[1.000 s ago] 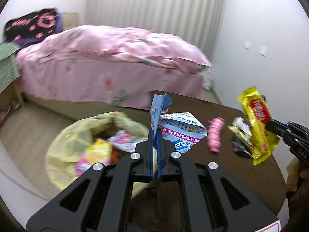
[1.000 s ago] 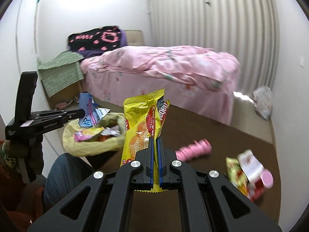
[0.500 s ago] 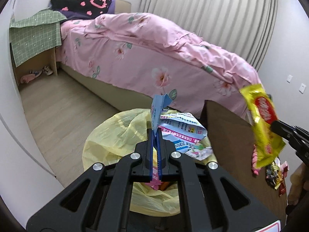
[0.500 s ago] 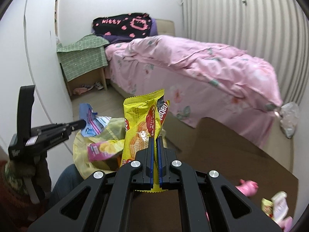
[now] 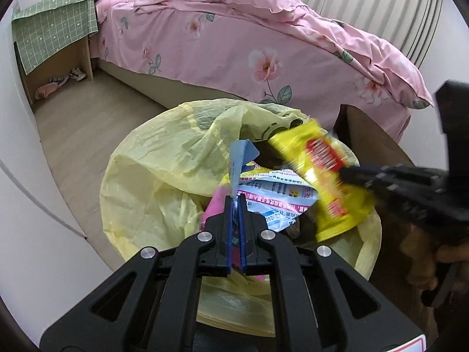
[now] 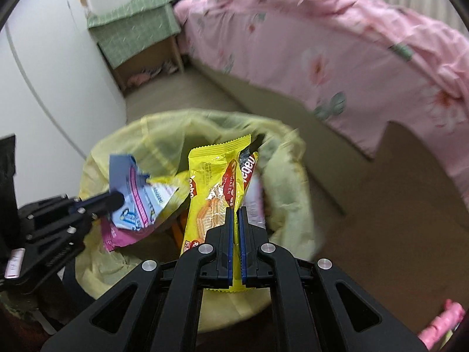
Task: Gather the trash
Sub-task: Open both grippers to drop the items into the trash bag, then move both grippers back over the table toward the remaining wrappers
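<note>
The left gripper was clamped on a blue and white paper wrapper, and the right gripper was clamped on a yellow wafer packet. Both pieces hung over the open mouth of the yellow trash bag, probably so that they would fall inside when released. Beside the bag was a brown table, and behind the bag a bed with a pink cover.

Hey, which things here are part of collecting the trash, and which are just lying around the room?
Part of the job:
- yellow wafer wrapper, in the right gripper
- blue and white paper packet, in the left gripper
- yellow trash bag
- pink wrapper

Just lying about:
- pink bed
- green checked cloth
- shoes
</note>
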`<state>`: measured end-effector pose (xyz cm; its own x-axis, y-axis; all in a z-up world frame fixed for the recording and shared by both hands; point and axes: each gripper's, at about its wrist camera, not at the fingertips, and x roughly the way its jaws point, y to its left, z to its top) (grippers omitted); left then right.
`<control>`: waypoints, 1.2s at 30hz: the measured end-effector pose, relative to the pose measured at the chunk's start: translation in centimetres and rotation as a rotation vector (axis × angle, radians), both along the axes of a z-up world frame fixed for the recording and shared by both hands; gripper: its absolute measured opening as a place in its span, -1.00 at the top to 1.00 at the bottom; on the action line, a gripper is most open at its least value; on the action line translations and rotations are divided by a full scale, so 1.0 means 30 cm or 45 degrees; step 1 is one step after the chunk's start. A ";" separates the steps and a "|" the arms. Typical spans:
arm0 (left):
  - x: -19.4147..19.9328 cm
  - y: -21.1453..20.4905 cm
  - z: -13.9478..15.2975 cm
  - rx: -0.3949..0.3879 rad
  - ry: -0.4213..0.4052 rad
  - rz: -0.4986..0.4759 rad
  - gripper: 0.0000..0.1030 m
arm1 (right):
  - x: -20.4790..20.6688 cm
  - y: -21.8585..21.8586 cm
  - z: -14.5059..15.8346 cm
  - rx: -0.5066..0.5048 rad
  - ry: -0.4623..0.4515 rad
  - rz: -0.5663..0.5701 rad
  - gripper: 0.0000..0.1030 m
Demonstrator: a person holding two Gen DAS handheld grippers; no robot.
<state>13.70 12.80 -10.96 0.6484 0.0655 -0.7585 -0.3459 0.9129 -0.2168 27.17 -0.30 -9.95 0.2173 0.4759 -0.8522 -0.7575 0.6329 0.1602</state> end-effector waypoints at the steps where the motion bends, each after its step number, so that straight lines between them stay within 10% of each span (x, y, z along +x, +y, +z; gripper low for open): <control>1: 0.005 -0.002 -0.004 -0.007 0.001 -0.005 0.93 | 0.000 0.008 -0.010 -0.010 0.008 0.008 0.91; 12: 0.050 0.000 -0.015 -0.142 -0.024 -0.021 0.93 | 0.001 -0.080 0.040 0.071 -0.039 -0.043 0.91; 17: 0.009 0.031 0.071 -0.156 -0.126 0.065 0.43 | -0.010 -0.081 0.060 0.099 -0.057 -0.047 0.86; 23: -0.025 0.024 0.204 -0.091 -0.242 0.103 0.13 | -0.070 -0.154 0.131 0.144 -0.108 -0.056 0.32; 36: -0.039 -0.263 0.323 -0.073 -0.317 -0.167 0.09 | -0.296 -0.770 0.282 0.249 -0.310 -0.478 0.12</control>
